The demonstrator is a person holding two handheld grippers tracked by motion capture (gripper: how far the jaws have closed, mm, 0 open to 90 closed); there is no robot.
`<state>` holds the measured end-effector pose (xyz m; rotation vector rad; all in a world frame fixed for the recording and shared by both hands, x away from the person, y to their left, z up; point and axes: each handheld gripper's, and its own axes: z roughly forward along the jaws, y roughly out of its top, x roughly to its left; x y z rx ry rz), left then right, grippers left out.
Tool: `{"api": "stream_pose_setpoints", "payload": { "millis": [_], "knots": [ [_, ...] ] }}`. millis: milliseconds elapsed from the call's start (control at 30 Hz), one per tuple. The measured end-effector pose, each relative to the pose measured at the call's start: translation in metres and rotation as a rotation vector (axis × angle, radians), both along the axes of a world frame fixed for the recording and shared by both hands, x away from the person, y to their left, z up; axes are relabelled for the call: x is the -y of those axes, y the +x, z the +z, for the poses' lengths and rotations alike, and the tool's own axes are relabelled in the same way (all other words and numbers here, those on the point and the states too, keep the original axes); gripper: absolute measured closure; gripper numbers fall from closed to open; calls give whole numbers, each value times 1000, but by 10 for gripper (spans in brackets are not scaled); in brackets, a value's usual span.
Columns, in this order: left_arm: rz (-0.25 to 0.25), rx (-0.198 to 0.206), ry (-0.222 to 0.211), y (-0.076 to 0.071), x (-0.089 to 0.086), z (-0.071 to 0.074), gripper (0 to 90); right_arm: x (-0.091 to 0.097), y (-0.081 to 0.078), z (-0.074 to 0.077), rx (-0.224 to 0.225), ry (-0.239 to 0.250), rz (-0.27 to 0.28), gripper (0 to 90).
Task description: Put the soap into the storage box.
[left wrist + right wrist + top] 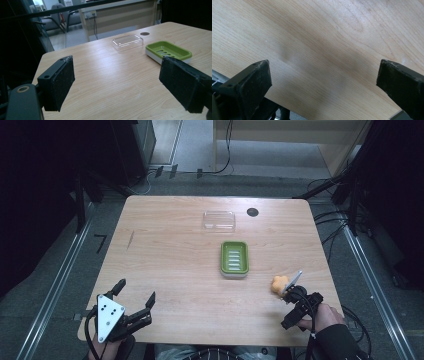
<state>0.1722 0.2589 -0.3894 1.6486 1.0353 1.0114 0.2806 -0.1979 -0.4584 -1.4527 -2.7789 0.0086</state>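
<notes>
Soap (279, 284) lies just beside the right gripper (295, 292), on its dish (234, 259) side. Both grippers gape wide, holding nothing; the left gripper (135, 296) sits well apart.

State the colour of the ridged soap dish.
Lime green tray on a white base, clearest in the left gripper view.

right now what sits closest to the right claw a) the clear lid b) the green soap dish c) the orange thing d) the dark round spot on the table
c, the orange thing lies right beside the right claw near the table's right edge, while the green soap dish sits farther toward the middle.
</notes>
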Motion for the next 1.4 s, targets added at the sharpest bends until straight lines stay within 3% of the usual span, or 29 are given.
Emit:
{"api": "stream_pose_setpoints", "payload": {
  "millis": [400,767,1033,1400],
  "knots": [
    [-6,2,0,1,0,-1,135,-1,1,1,8,-11,5,2],
    [-8,-1,0,2,1,0,135,-1,2,1,14,9,11,2],
    [-7,-2,1,2,0,-1,135,1,14,3,34,46,-13,0],
    [-7,-3,6,2,1,-1,135,0,25,4,66,52,-22,0]
  ]
}}
